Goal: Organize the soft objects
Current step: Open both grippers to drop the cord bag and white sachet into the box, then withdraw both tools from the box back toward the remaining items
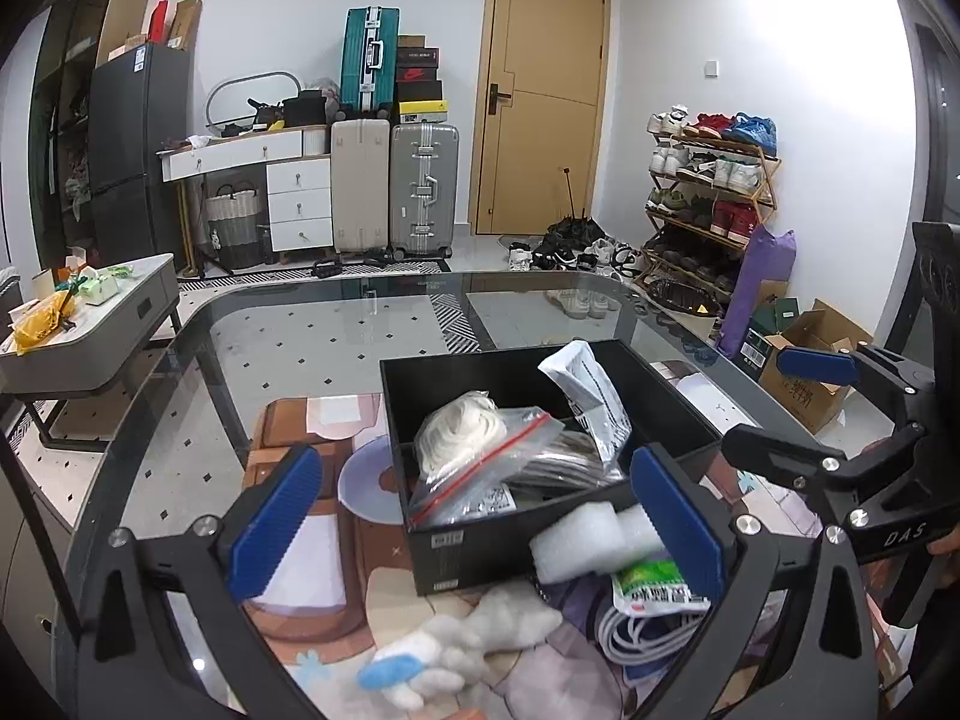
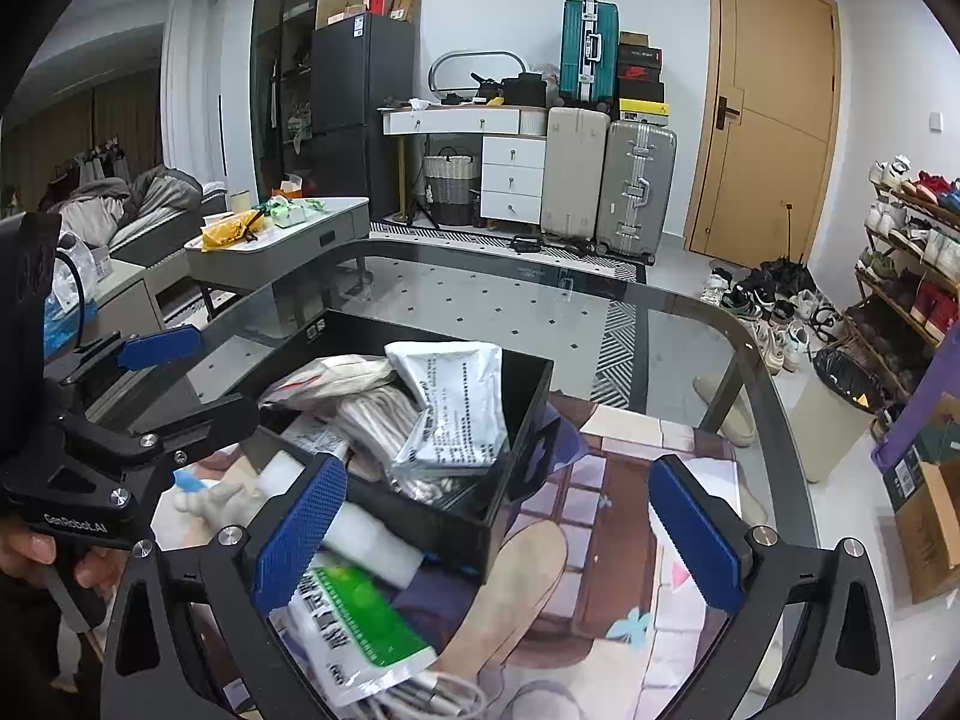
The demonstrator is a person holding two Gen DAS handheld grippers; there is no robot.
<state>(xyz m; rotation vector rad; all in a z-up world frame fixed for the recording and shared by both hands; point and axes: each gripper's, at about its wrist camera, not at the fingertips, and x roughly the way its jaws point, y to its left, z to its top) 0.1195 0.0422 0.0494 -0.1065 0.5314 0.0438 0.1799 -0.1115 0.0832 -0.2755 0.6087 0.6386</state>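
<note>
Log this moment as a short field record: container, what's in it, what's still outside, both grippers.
container: black box on glass table
inside: white yarn bundle, zip bag, grey printed pouch
outside, near side: foam roll, green-labelled packet, white cable, plush toy
left gripper: open, empty
right gripper: open, empty

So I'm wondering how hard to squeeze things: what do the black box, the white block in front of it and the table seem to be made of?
Black box: probably matte cardboard, with thin flat walls and a printed label.
White block: looks like soft packing foam, with a dull, dimpled surface.
Table: clear glass, glossy; the floor tiles show through it.
</note>
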